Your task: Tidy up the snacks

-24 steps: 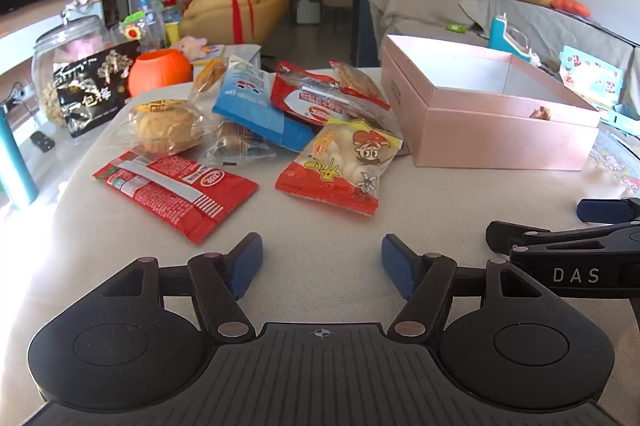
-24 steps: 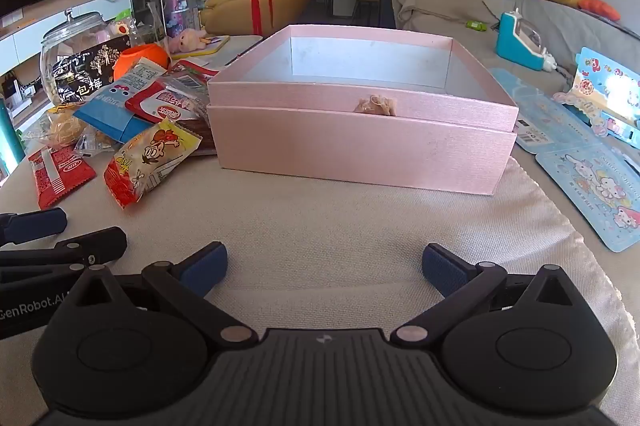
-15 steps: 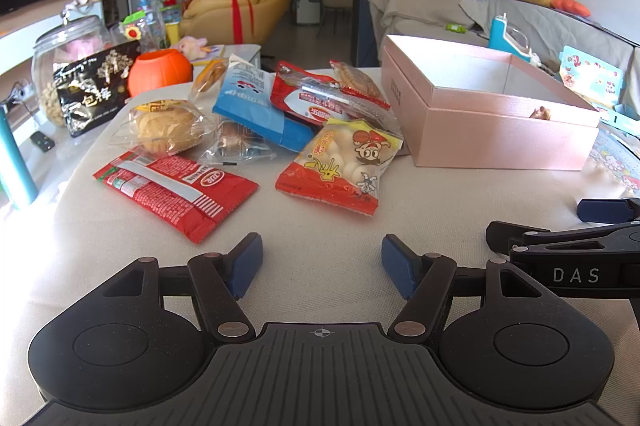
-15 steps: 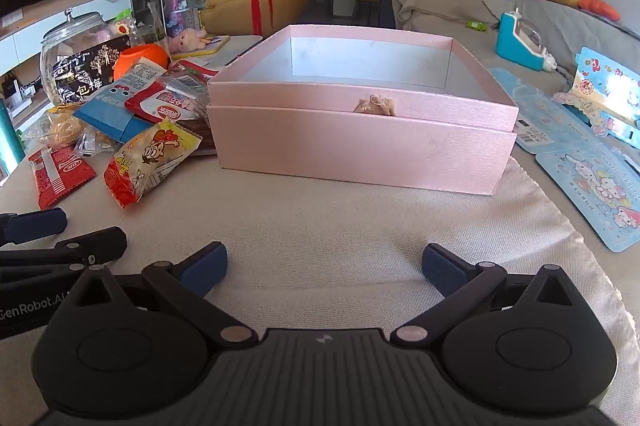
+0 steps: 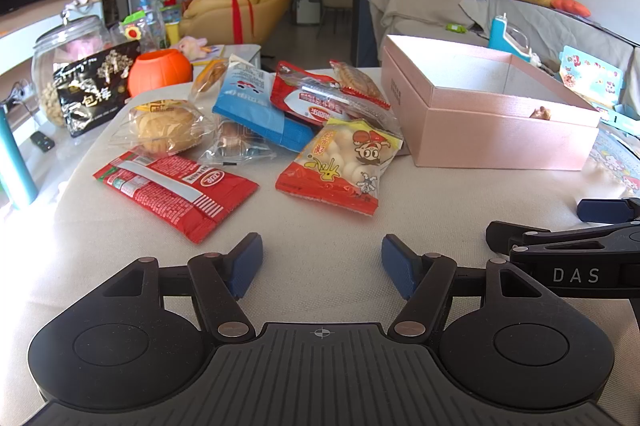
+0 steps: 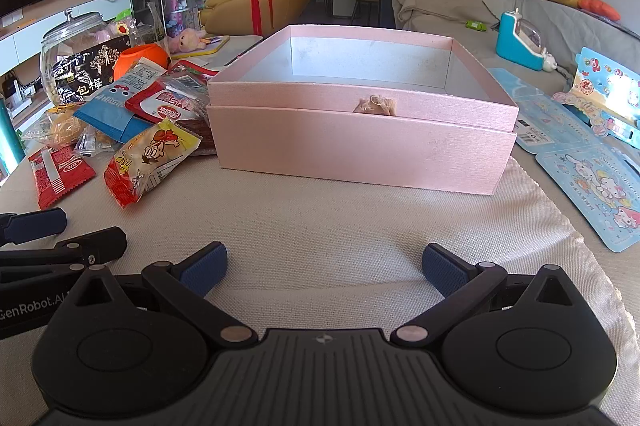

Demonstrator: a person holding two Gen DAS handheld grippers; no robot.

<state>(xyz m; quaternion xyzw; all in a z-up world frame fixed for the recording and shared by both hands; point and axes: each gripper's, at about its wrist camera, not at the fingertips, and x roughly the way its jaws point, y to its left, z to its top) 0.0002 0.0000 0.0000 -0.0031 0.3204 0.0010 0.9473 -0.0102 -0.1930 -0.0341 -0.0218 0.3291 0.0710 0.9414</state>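
Snack-sorting scene on a cloth-covered table (image 5: 440,210). Left gripper (image 5: 322,258) and right gripper (image 6: 324,264) both hover low over the bare cloth, jaws spread wide with nothing between them. The open pink box (image 6: 360,150) sits directly ahead of the right gripper, its interior apparently bare. Snack packets lie clustered just left of the box: a red-and-yellow bag (image 5: 340,162) nearest the left gripper, a flat red packet (image 5: 176,190), a clear-wrapped pastry (image 5: 164,130), a blue packet (image 5: 256,106)
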